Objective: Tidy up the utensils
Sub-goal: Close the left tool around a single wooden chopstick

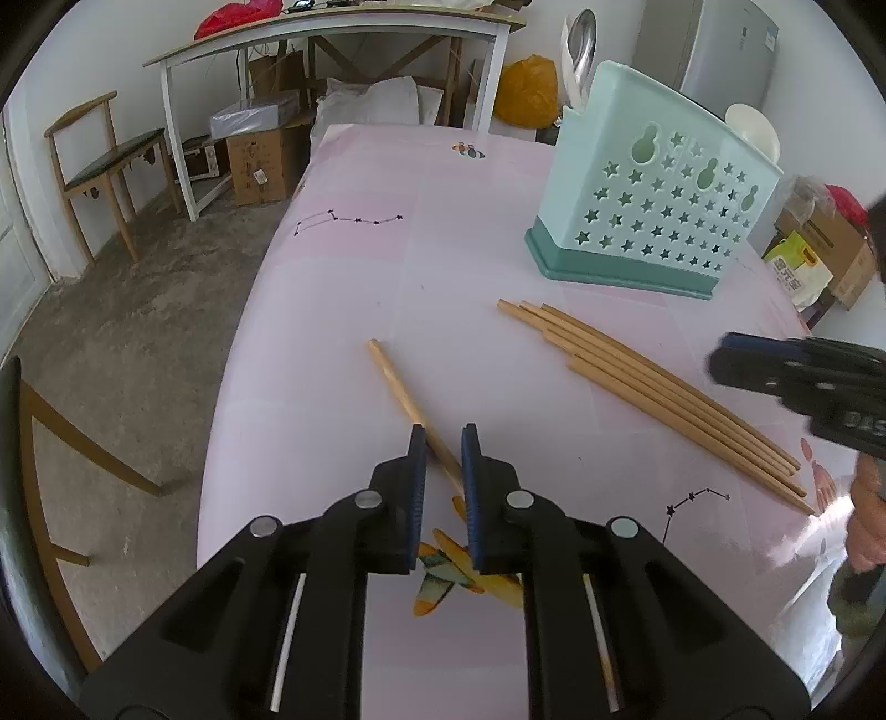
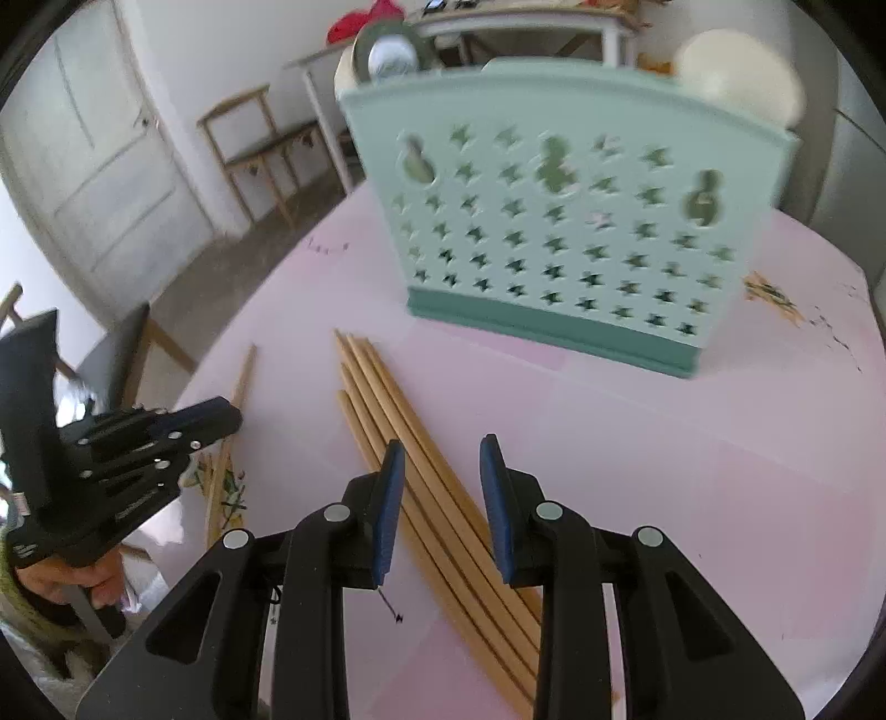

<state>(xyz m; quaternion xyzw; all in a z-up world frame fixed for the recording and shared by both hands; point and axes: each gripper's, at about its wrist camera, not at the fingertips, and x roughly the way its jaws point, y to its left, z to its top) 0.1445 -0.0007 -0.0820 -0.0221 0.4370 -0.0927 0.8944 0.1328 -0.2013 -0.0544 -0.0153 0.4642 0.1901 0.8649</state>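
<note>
Each tool is matte black plastic: the left tool (image 1: 443, 443) and right tool (image 2: 437, 451) both carry flat blue pads on their fingers (image 1: 416, 465) and round silver pivot pins. White strips run along the slots behind. A green knitted sleeve (image 2: 14, 587) shows at the frame edge.

White walls, grey concrete floor (image 1: 166, 310), even daylight. Against the far wall, a white-legged desk (image 1: 332, 33) with cardboard boxes (image 1: 260, 160) and a pillow (image 1: 371, 99) beneath. Beside it, a wooden chair (image 1: 105, 171). Near that chair, a pale panelled door (image 2: 99, 160).

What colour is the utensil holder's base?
Darker teal base, under a pale mint body; clearest in left wrist view.
</note>
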